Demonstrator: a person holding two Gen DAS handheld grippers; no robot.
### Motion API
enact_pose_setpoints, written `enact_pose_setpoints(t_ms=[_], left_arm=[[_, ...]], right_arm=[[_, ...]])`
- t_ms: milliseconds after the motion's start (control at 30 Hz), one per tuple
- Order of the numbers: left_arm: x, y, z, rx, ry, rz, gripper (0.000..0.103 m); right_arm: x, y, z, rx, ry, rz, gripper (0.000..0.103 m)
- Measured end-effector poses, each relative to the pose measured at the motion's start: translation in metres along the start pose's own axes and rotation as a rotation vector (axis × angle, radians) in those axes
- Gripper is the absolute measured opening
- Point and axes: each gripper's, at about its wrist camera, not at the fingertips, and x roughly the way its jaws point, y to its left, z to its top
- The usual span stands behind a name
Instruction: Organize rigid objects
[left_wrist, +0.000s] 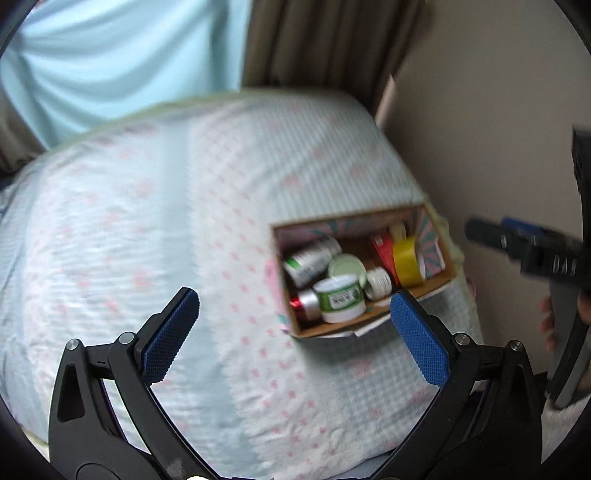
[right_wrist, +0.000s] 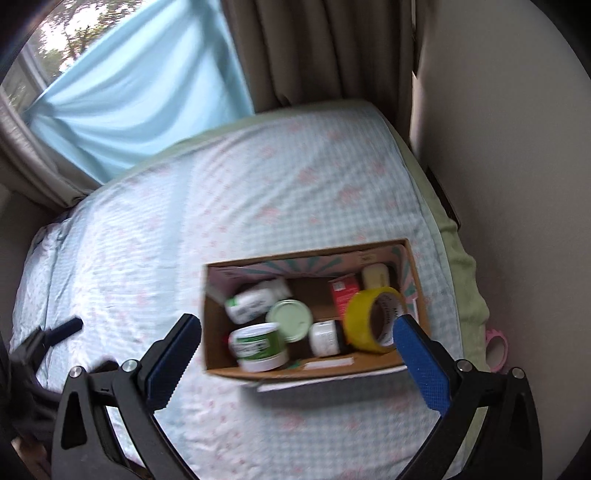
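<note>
A cardboard box (left_wrist: 373, 322) (right_wrist: 221, 317) stands on the bed near its right edge. It holds a white bottle (left_wrist: 312, 260) (right_wrist: 255, 299), a pale green lid (left_wrist: 346, 266) (right_wrist: 290, 319), a green-labelled tub (left_wrist: 340, 298) (right_wrist: 258, 345), a small white jar (left_wrist: 378, 282) (right_wrist: 327, 338), a yellow tape roll (left_wrist: 406, 260) (right_wrist: 365, 321), a red carton (left_wrist: 382, 247) (right_wrist: 343, 290) and a red and silver can (left_wrist: 306, 303). My left gripper (left_wrist: 293, 299) is open and empty, above the bed left of the box. My right gripper (right_wrist: 297, 325) is open and empty over the box.
The bed (left_wrist: 147, 221) (right_wrist: 221, 192) has a checked sheet with pink marks. A blue curtain (right_wrist: 140, 96) and brown drapes (right_wrist: 325, 48) hang behind it, and a wall (right_wrist: 498, 147) is at the right. A pink tape roll (right_wrist: 496, 349) lies beside the bed.
</note>
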Motion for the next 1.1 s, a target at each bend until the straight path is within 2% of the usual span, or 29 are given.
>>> enact_pose_setpoints(t_ms=[100,267,433,567,700,1100], left_arm=[[-0.065,0.029,0.007,-0.030,-0.107,0.047,0.103],[-0.152,0.068,0.005,-0.070,-0.262,0.119,0.103],[-0.207,0.088,-0.009,-0.091,-0.401,0.179,0.103],[-0.228,0.091,-0.021,-0.073,-0.463,0.222,0.103],[-0.237,0.093,-0.027,-0.073,-0.487,0.220,0.103],[-0.231,0.085,-0.022,-0.028,-0.495,0.213,0.103]], right_arm=[[-0.041,0.034,-0.001,-0.020,-0.076,0.003,0.103],[-0.110,0.095,-0.003,-0.076,-0.240,0.026,0.103],[-0.152,0.135,-0.015,-0.119,-0.377,0.049,0.103],[-0.167,0.154,-0.025,-0.155,-0.445,0.028,0.103],[-0.168,0.161,-0.028,-0.166,-0.462,0.023,0.103],[-0.171,0.163,-0.029,-0.154,-0.482,-0.004,0.103]])
